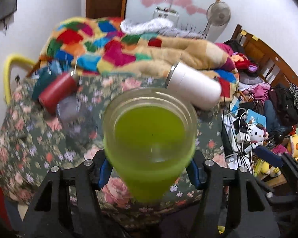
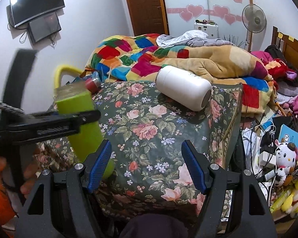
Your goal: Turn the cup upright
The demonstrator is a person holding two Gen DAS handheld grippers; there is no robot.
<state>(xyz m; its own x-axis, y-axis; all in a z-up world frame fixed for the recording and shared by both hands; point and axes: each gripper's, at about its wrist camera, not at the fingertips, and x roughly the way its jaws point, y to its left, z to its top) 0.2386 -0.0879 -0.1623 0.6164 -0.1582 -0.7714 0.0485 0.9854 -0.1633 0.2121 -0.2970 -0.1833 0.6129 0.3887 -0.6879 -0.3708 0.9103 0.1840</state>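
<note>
Held the green cup (image 1: pixel 149 130) in the left gripper (image 1: pixel 149 170), jaws closed onto its lower body, blue pads (image 1: pixel 104 170) pressed to both sides. Showed the mouth toward the left camera, tilted up, above the floral cloth (image 1: pixel 29 138). Appeared from the right camera as a green cylinder (image 2: pixel 79 119) at near left, gripped across the middle by the left gripper (image 2: pixel 73 119), lifted off the cloth (image 2: pixel 149 129). Kept the right gripper (image 2: pixel 147 166) wide open, empty, over the near part of the cloth, pads (image 2: pixel 99 166) well apart.

Lay on its side at the far edge of the cloth: a white flask (image 2: pixel 183 87), touching the patchwork quilt (image 2: pixel 129 55) heaped behind. Rested at far left on its side: a red bottle (image 1: pixel 57 91), partly blurred. Stood behind that a yellow chair back (image 2: pixel 59 75).

Showed on the far wall a brown door (image 2: pixel 147 6), a panel with pink hearts (image 2: pixel 194 11), and a fan (image 2: pixel 254 17) to the right. Hung at upper left: two dark screens (image 2: pixel 37 11). Piled at near right: cables, a blue box (image 2: pixel 290 136) and a plush toy (image 2: pixel 284 158); beyond them a wooden headboard (image 2: pixel 292 47).
</note>
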